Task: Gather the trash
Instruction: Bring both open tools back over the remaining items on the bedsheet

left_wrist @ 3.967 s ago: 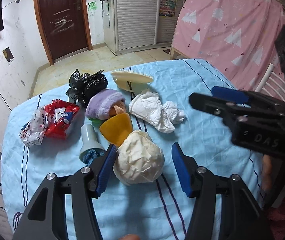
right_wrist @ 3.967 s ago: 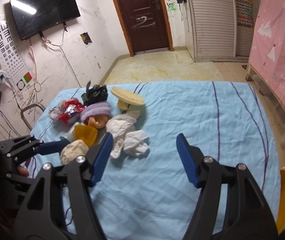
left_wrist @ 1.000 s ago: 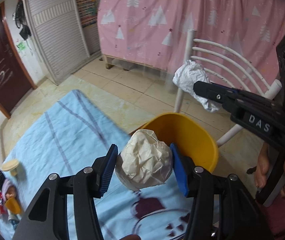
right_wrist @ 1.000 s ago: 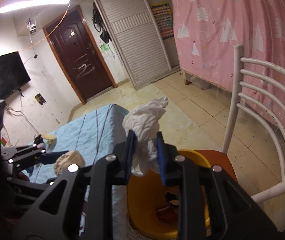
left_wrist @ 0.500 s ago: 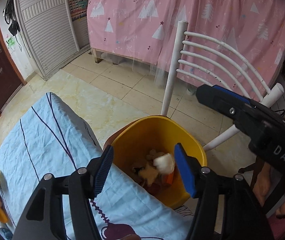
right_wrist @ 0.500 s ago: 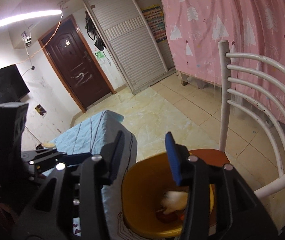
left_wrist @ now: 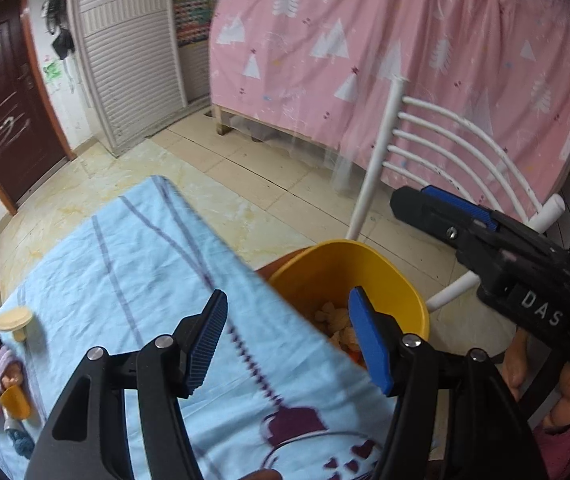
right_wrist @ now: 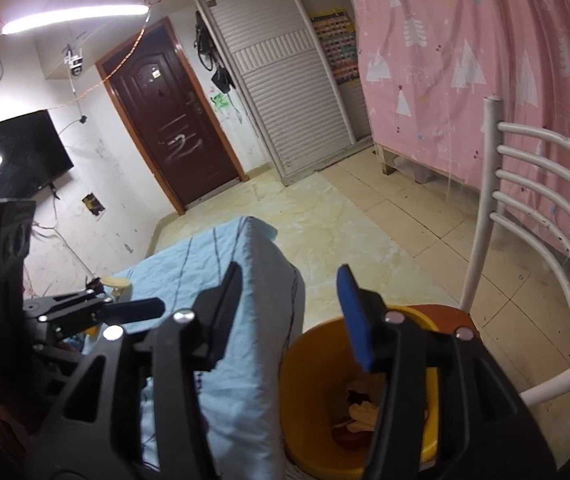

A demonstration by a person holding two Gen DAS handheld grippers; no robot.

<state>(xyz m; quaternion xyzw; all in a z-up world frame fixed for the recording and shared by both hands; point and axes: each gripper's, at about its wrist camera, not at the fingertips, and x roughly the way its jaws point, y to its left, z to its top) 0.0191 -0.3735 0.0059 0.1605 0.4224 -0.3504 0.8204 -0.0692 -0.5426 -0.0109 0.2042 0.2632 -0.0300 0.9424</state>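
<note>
Both wrist views look down, sharing yellow bin (left_wrist: pixel 389 268) (right_wrist: pixel 309 364).

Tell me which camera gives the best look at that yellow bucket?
The right wrist view: the yellow bucket shows its rim, inner wall and trash at the bottom. The left wrist view shows only its far rim and some trash, since the blue tablecloth hides its near side.

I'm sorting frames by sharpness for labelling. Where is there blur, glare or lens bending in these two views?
Left wrist view: the blue cloth is smeared with motion blur, the chair post bows from fisheye. Right wrist view: the ceiling light blows out white, the yellow bin and nearby gripper are soft, corners are vignetted dark.
</note>
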